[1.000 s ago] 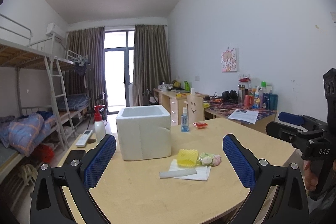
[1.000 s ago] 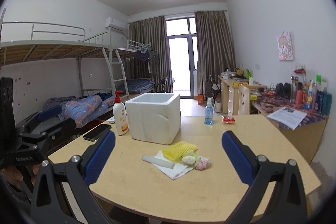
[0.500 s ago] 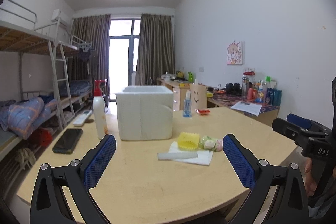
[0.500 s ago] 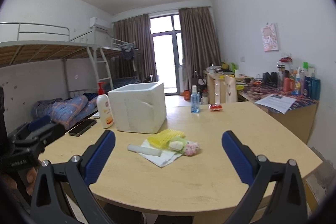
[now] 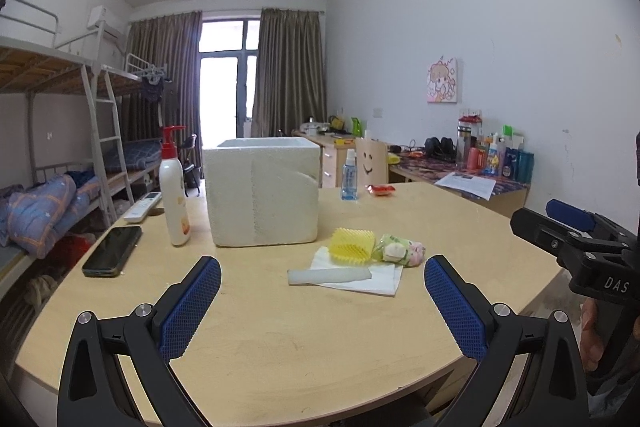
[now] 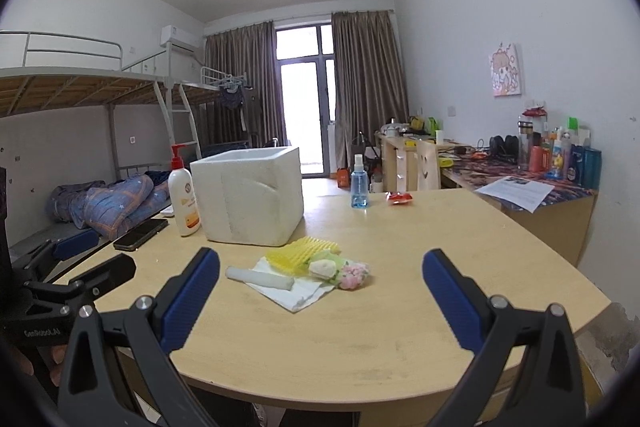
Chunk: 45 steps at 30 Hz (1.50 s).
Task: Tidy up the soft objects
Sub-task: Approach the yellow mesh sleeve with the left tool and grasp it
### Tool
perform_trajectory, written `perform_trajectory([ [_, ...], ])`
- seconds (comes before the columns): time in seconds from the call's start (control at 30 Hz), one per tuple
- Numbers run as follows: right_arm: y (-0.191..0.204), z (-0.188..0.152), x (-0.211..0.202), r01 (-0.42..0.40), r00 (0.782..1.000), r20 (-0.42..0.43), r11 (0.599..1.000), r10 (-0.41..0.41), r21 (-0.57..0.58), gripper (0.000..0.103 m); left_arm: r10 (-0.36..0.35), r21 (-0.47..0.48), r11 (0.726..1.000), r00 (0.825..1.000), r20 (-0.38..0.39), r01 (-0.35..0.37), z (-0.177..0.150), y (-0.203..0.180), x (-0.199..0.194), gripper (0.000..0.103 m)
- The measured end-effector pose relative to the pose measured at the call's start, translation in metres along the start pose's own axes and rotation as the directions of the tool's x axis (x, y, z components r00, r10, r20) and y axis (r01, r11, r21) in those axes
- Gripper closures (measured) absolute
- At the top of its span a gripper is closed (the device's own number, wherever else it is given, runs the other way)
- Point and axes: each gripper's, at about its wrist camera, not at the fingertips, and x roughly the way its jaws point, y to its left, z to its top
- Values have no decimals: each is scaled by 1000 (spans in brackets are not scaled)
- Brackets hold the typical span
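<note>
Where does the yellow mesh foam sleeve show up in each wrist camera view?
Left wrist: yellow mesh foam sleeve sits right of centre, on the white napkin.
Right wrist: it lies just left of centre, mid-height.
Shared landmark: the white foam box stands behind it.

Each gripper, left (image 5: 322, 301) and right (image 6: 320, 297), has black angular fingers with silver screw heads and blue, fine-gridded pads (image 5: 188, 311). In the left wrist view, the right gripper's black body at 3 o'clock reads "DAS"; in the right view, the left's reads "GenRobot.AI".
</note>
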Motion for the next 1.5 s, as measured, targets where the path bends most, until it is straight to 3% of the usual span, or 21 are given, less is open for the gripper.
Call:
perform_trajectory([
  [0.87,-23,1,62,22,994,-103,1000,-21,8,0,-13,-18,1000,993,-117,11,15,7,71,1],
  [1.5,-44,6,110,26,983,-183,1000,-22,17,0,-45,-21,999,976,-215,41,26,3,131,1],
])
